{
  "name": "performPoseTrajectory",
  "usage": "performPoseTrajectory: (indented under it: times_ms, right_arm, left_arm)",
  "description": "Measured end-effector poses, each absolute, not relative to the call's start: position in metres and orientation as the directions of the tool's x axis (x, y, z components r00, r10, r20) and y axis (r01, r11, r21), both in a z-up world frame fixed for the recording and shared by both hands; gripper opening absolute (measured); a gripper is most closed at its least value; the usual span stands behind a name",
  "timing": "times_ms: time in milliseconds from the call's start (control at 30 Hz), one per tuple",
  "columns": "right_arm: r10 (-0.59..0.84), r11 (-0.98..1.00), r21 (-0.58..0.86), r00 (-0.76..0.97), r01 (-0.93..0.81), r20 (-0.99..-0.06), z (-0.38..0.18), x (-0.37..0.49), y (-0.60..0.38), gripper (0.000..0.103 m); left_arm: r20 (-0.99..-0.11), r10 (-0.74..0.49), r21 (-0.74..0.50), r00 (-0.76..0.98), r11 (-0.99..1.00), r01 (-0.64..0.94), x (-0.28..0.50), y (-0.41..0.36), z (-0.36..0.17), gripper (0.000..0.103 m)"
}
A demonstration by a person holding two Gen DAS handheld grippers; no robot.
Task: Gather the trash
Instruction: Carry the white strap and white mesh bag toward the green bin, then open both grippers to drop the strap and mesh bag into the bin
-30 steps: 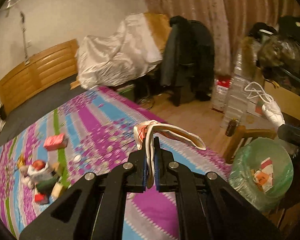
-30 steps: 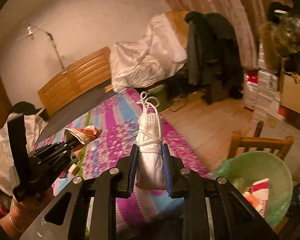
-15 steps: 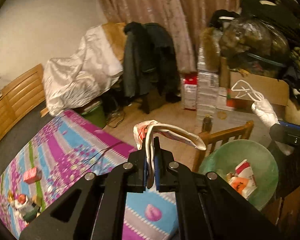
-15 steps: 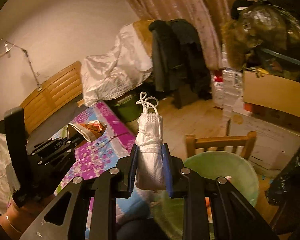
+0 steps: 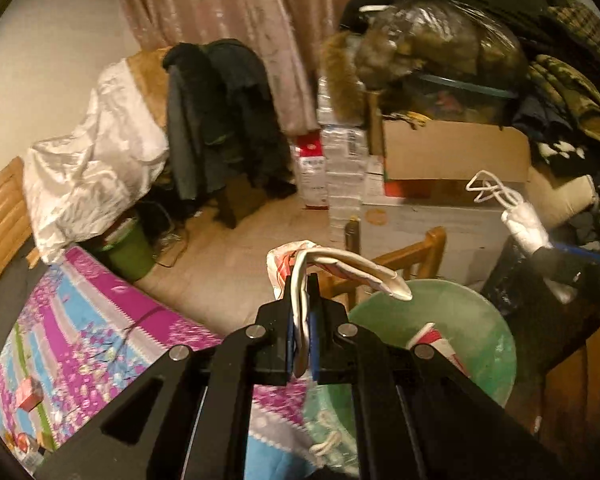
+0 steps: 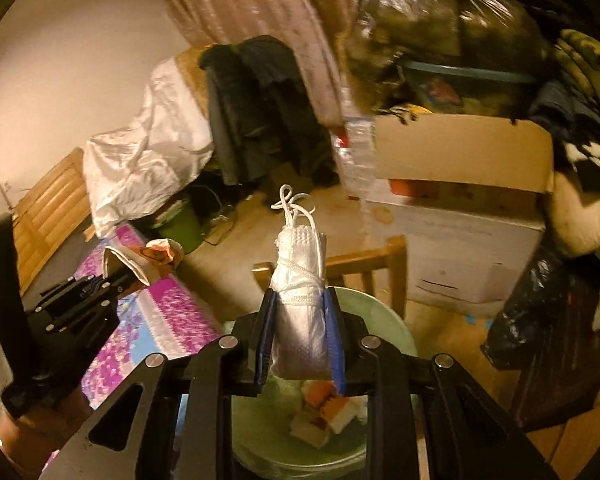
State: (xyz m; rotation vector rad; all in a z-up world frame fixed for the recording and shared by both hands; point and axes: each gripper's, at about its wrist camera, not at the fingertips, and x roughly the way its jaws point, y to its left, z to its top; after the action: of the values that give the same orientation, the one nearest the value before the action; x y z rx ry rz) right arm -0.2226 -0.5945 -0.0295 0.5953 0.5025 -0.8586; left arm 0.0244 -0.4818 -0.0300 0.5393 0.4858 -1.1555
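The bedspread (image 5: 92, 344) runs in magenta, sky-blue and white stripes scattered with small pale blossoms. At about four o'clock from it the bin (image 5: 472, 328) wears a pale green liner, with red-and-white and orange scraps (image 6: 328, 404) inside. The left claw (image 5: 303, 316) is black with blue pads, pinching a cream wrapper (image 5: 340, 264) printed in red. The right claw (image 6: 300, 332), black and blue too, grips a white rolled mask (image 6: 300, 280) with white cord. Up at twelve o'clock the curtain (image 5: 228, 20) is dusty pink, the coats (image 5: 220, 112) dark, the box (image 5: 456, 152) plain brown.
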Motion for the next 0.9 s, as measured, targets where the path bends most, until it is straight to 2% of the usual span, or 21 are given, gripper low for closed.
performPoseTrajectory:
  times_ms: [333, 633, 733, 767, 800, 833, 900]
  right_arm:
    - [-0.528, 0.472, 0.282, 0.524, 0.836, -0.669, -0.053, -0.237, -0.604, 0.025]
    - [-0.471, 0.460, 0.328, 0.540, 0.825, -0.697, -0.067, -0.236, -0.611, 0.025]
    - [-0.429, 0.485, 0.344, 0.561, 0.804, -0.708, -0.073, -0.230, -0.612, 0.026]
    - [-0.415, 0.492, 0.346, 0.565, 0.799, -0.713, -0.076, -0.229, -0.612, 0.038]
    - [-0.411, 0.485, 0.349, 0.561, 0.802, -0.719, -0.079, -0.228, -0.613, 0.048]
    - [-0.419, 0.473, 0.361, 0.566, 0.803, -0.710, -0.081, -0.229, -0.613, 0.061]
    - [-0.414, 0.466, 0.379, 0.575, 0.800, -0.706, -0.083, -0.231, -0.614, 0.060]
  left_arm:
    - [-0.657, -0.715, 0.141, 0.241, 0.198, 0.970, -0.002, -0.507, -0.044, 0.004]
    - [-0.718, -0.684, 0.046, 0.134, 0.145, 0.988, 0.001, -0.514, -0.060, 0.004]
    - [-0.739, -0.668, 0.004, 0.091, 0.131, 0.991, 0.004, -0.519, -0.063, 0.010]
    - [-0.756, -0.646, 0.006, 0.105, 0.154, 0.988, 0.006, -0.523, -0.066, 0.034]
    - [-0.762, -0.638, 0.001, 0.110, 0.169, 0.986, 0.009, -0.523, -0.068, 0.064]
    - [-0.755, -0.646, -0.015, 0.113, 0.189, 0.982, 0.013, -0.522, -0.068, 0.071]
    - [-0.751, -0.652, -0.038, 0.104, 0.200, 0.979, 0.018, -0.519, -0.067, 0.071]
